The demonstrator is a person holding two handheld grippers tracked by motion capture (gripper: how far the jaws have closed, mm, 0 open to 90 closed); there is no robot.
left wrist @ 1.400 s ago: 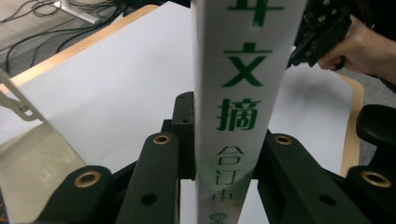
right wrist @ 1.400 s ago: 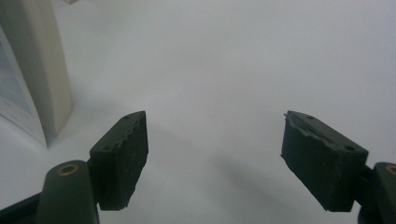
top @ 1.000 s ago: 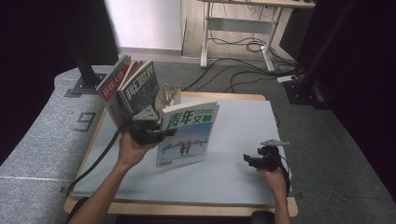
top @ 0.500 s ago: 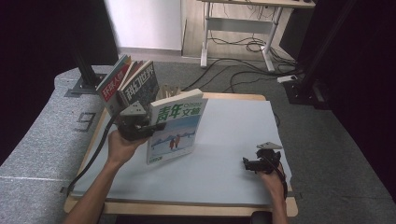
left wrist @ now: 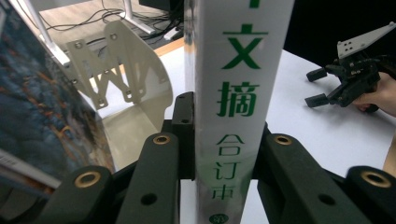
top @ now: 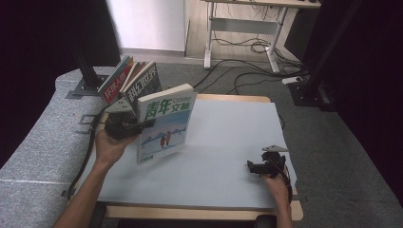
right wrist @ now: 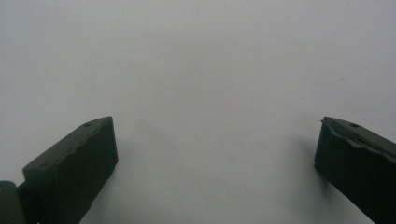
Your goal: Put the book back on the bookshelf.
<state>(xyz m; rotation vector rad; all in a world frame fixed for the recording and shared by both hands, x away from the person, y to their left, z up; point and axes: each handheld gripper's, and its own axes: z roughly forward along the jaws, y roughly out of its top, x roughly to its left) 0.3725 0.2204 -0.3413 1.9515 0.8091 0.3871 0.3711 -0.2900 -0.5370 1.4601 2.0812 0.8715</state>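
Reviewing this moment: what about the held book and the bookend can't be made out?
- Book: left gripper view cuts off its spine top and bottom; left gripper covers its near edge in the high view.
- Bookend: leaning books hide its base.
- Right gripper: nothing between its open jaws; small print on the book's cover is too small to read.

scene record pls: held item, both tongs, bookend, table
held item: magazine with green title, upright, lifted off the mat
left tongs: shut on the magazine spine
right tongs: open, nothing between them, low over the mat
bookend: white metal, beside leaning books
table: wooden, covered by a pale grey mat
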